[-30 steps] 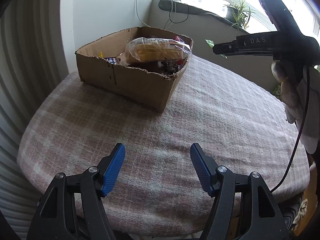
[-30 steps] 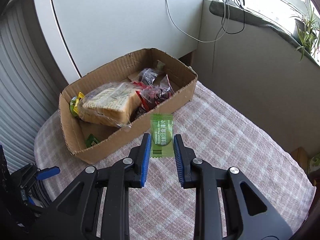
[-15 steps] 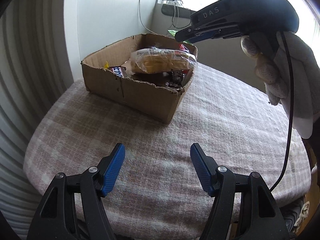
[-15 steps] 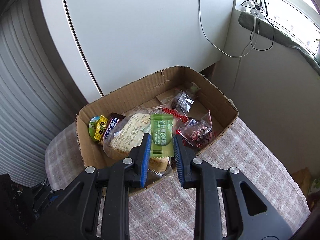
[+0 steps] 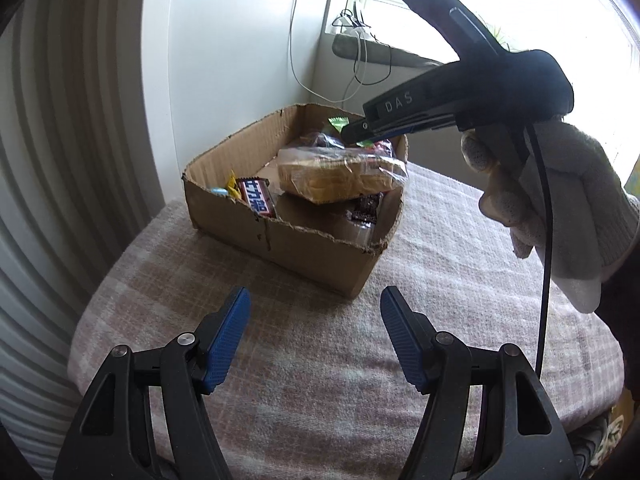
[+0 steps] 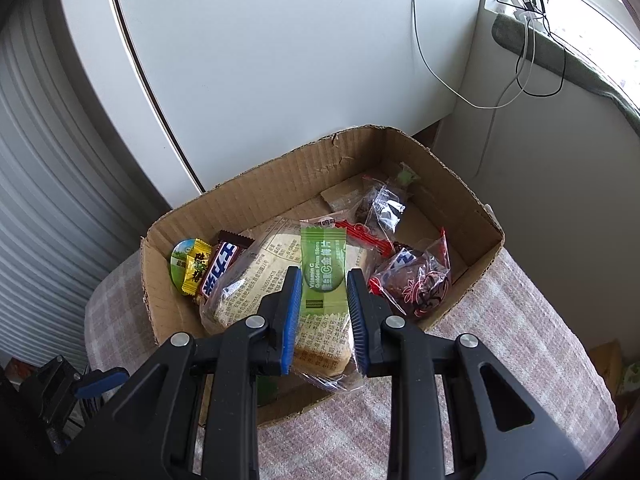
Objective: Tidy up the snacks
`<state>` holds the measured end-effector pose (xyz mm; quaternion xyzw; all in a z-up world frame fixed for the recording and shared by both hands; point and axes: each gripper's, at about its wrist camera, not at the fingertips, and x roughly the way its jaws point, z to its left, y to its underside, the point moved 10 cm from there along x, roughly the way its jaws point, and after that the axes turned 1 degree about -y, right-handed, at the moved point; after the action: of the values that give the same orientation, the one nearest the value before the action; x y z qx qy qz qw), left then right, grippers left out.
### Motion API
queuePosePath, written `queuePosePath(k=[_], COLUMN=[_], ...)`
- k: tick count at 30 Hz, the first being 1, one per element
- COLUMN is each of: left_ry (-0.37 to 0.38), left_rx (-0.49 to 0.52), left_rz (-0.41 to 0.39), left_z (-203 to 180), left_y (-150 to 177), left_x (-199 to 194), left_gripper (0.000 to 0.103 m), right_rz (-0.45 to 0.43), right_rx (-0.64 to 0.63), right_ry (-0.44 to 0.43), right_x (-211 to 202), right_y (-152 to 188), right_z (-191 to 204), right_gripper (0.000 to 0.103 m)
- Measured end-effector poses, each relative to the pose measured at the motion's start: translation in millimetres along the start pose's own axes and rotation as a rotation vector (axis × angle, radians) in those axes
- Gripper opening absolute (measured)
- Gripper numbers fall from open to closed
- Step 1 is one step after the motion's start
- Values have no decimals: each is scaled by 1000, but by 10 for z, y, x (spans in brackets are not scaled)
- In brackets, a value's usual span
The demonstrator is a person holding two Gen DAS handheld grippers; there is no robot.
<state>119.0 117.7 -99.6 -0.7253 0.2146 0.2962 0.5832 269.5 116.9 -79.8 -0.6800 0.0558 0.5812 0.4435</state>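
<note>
Right gripper (image 6: pixel 323 300), fingers clamped narrowly on a green candy packet (image 6: pixel 322 270), held above the cardboard box (image 6: pixel 460 184), over the bagged bread (image 6: pixel 256 280) inside it. Left gripper (image 5: pixel 315 332), fingers wide apart and holding nothing, above the checked tablecloth (image 5: pixel 460 264) in front of the box.

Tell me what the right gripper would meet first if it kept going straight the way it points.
Most likely the bagged bread in the cardboard box: the right gripper, shut on the green sachet, points down at it. Depth is unclear.
</note>
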Motion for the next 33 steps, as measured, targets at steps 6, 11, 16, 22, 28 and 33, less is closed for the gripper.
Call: queuePosePath(k=[6,11,16,22,28,33], left_ry=[-10,-15,-19,-21,-19,-18], left_rx=[0,-10,-16,-12,-15,-10], left_rz=[-68,-102,-114,-111,-99,-92], left_z=[12,51,99,86,84,68], left_y=[-318,-467,-546,-537,-485,-450], left_x=[-42,-72,-45,-61,-11,-3], left_gripper=[68,68,68,68,68,68], right_rz=[-4,-3,1,2,0,-17], right_rx=[-1,1,13,18,19,16], right_ry=[-6,-17,-22,-26,-25,-13], right_x=[-1,9,36,59,52,-20], right_y=[-23,-29,-30,-34,1,26], right_z=[7,20,9,11,12,5], right_gripper=[24,24,24,24,24,45])
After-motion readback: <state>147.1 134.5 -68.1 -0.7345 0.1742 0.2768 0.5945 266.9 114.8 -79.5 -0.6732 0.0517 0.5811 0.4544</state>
